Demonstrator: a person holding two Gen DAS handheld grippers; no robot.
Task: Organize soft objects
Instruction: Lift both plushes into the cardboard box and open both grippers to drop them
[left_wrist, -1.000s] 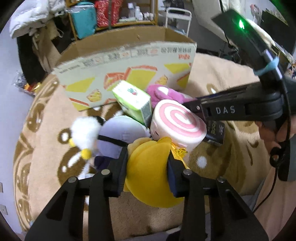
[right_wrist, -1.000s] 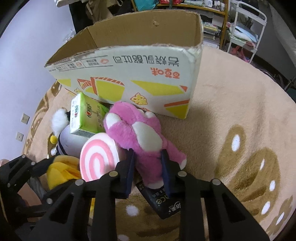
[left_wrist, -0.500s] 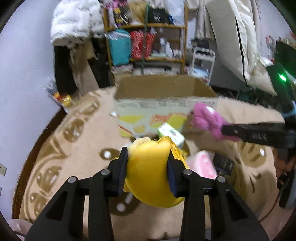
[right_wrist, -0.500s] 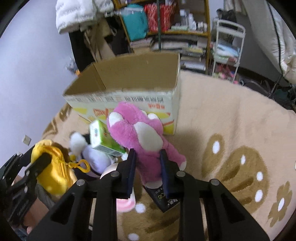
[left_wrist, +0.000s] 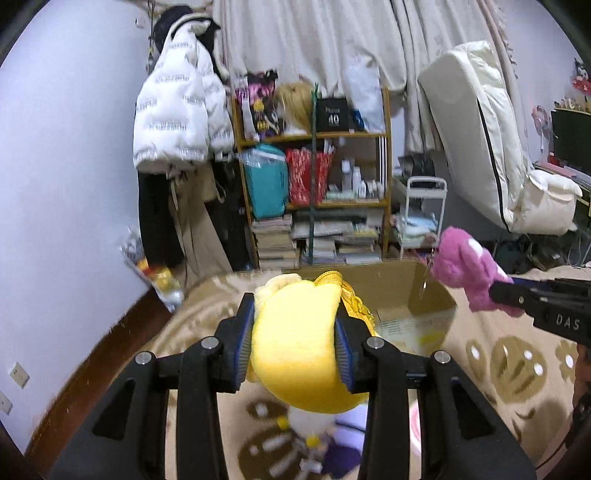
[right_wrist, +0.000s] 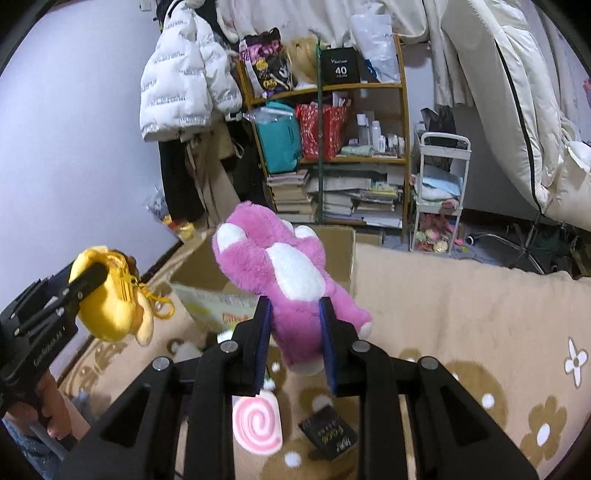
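Right wrist: right tool (right_wrist: 295, 332) clamped on pink plush (right_wrist: 280, 273), left tool (left_wrist: 295, 343) on yellow plush (left_wrist: 299, 350); carry step, next drop into far cardboard box (right_wrist: 332, 251).

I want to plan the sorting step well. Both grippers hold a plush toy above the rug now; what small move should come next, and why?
Probably carry both forward over the open cardboard box. The left gripper is shut on the yellow plush and the right gripper on the pink plush, both toys lifted off the rug, short of the box.

"DAS" stands in white on the right tool (left_wrist: 511, 295); "40" on a black box (right_wrist: 340, 68) on the top shelf.
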